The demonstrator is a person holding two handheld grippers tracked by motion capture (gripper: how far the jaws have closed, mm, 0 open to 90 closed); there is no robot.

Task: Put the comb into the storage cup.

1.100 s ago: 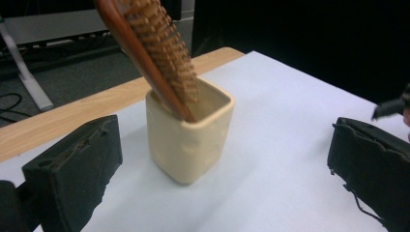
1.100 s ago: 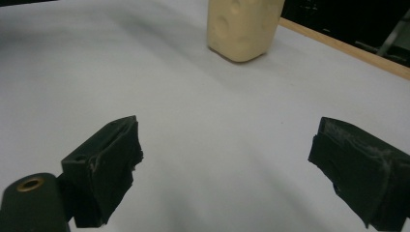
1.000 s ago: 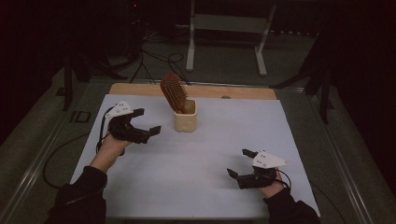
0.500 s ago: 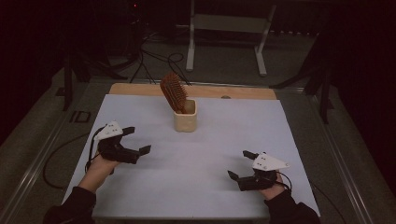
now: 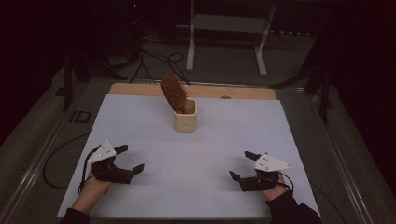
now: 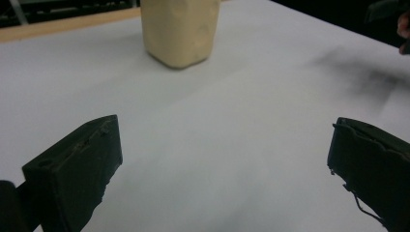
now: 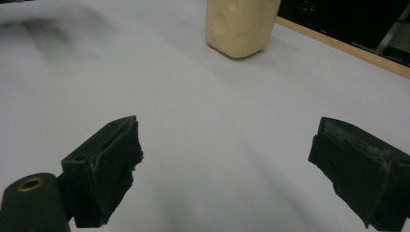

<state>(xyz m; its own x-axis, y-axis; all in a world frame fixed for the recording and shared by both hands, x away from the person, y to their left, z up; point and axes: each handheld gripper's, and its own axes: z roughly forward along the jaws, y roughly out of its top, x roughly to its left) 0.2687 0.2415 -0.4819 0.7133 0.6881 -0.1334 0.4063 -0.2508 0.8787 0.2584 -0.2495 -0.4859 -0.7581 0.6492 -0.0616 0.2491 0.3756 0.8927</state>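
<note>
A cream cup point(image 5: 186, 118) stands at the back middle of the white sheet point(image 5: 196, 158), and a brown hairbrush point(image 5: 173, 92) leans out of it, bristle head up and tilted left. The cup's lower body also shows far off in the left gripper view point(image 6: 179, 30) and in the right gripper view point(image 7: 240, 25). My left gripper point(image 5: 130, 158) rests low at the front left, open and holding nothing. At the front right my right gripper point(image 5: 241, 164) is open too, nothing between its jaws. Both point toward the sheet's middle.
A wooden strip point(image 5: 243, 92) edges the sheet's far side. Metal rails point(image 5: 42, 158) run along both table sides. A white stand point(image 5: 226, 28) and cables point(image 5: 154, 51) sit on the dark floor beyond.
My left gripper has pulled back from beside the cup toward the front left and dropped low to the sheet. The right gripper has barely shifted. The cup and the brush stay put.
</note>
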